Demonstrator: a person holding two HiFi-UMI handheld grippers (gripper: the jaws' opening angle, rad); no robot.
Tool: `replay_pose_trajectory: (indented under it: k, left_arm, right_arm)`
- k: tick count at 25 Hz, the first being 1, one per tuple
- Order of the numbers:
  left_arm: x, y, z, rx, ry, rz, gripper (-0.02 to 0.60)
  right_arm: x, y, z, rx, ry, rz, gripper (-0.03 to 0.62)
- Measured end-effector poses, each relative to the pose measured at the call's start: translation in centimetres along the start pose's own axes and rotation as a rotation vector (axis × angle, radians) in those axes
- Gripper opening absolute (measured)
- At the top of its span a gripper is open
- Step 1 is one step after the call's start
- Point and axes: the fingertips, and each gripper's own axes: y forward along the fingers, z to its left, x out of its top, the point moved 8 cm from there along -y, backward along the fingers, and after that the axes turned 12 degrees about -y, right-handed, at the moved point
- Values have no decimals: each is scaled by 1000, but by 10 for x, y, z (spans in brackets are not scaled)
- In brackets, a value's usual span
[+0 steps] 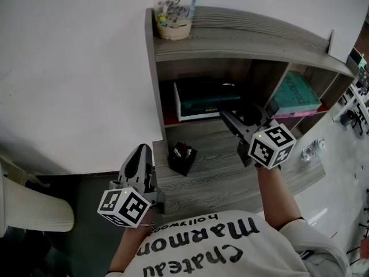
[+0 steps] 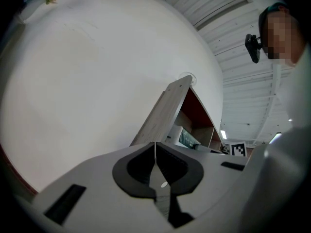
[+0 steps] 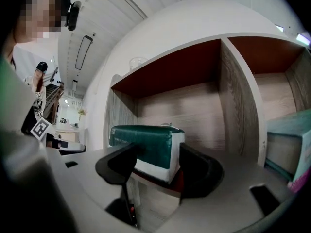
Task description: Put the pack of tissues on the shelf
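Observation:
The pack of tissues (image 1: 204, 97), dark green over white, lies in the left compartment of the grey wooden shelf (image 1: 242, 36), on its red-lined floor. My right gripper (image 1: 230, 119) points into that compartment from the front right. In the right gripper view the pack (image 3: 146, 147) shows just beyond and between the spread jaws of the right gripper (image 3: 155, 166), and the pads do not press on it. My left gripper (image 1: 140, 154) hangs low at the shelf's left front corner. In its own view the left gripper (image 2: 155, 154) has its jaws together with nothing in them.
A clear cup (image 1: 173, 13) with small items stands on the shelf top. A teal book (image 1: 295, 94) fills the right compartment. A black pen holder (image 1: 182, 157) sits on the lower board, a chair (image 1: 34, 212) stands at far left, and a white wall runs behind.

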Motion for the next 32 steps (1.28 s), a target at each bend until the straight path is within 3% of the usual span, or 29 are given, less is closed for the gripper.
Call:
replay_pose_trajectory:
  k: [3,21,32]
  left_arm:
    - [-1,1,0,3,-2,5,20]
    - [-1,-1,4,11,-3,0,20]
    - [1,-3,1,9,0,-3,20]
  right_arm:
    - [0,4,2,-1,8,1,245]
    - [3,23,9,-18,35,56,249]
    - [4,32,9,-61,55,122,301]
